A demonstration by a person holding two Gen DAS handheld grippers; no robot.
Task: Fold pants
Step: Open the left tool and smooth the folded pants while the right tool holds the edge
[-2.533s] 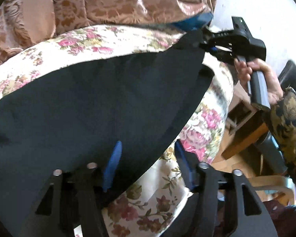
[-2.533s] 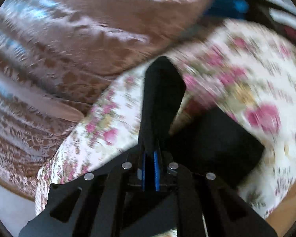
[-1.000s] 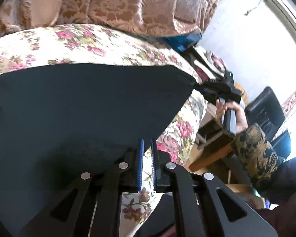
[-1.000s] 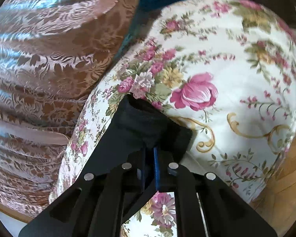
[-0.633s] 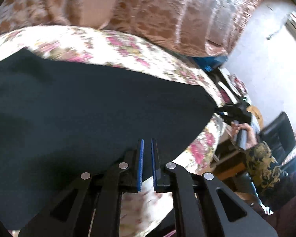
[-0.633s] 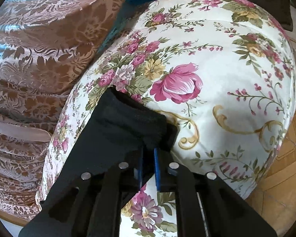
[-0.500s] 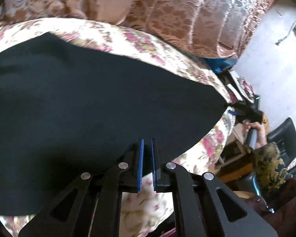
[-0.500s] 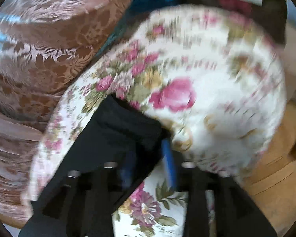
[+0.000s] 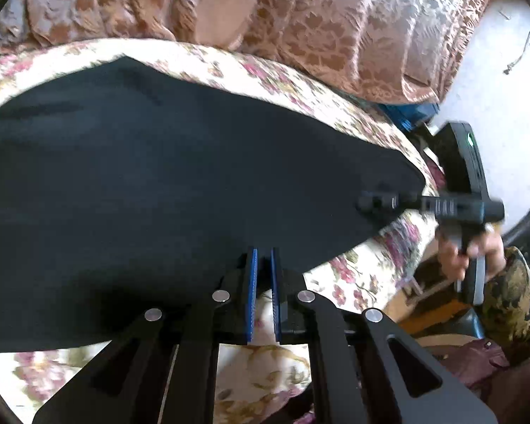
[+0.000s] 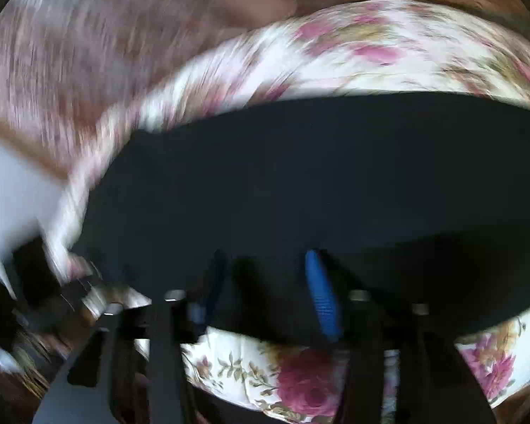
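Black pants [image 9: 166, 183] lie flat on the floral cushion [image 9: 353, 275]. Left gripper [image 9: 263, 265] jaws pinch the near edge. Right gripper [image 10: 268, 279] jaws just opened, spread; blurry, apparently gripping nothing.

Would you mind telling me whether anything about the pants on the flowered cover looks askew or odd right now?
Nothing stands out. The black pants lie flat on the flowered cover, with no clear wrinkles or bunching. The right wrist view is too blurred to check the near edge.

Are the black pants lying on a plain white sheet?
No, the black pants lie spread on a flowery cover with pink roses, as the left wrist view shows.
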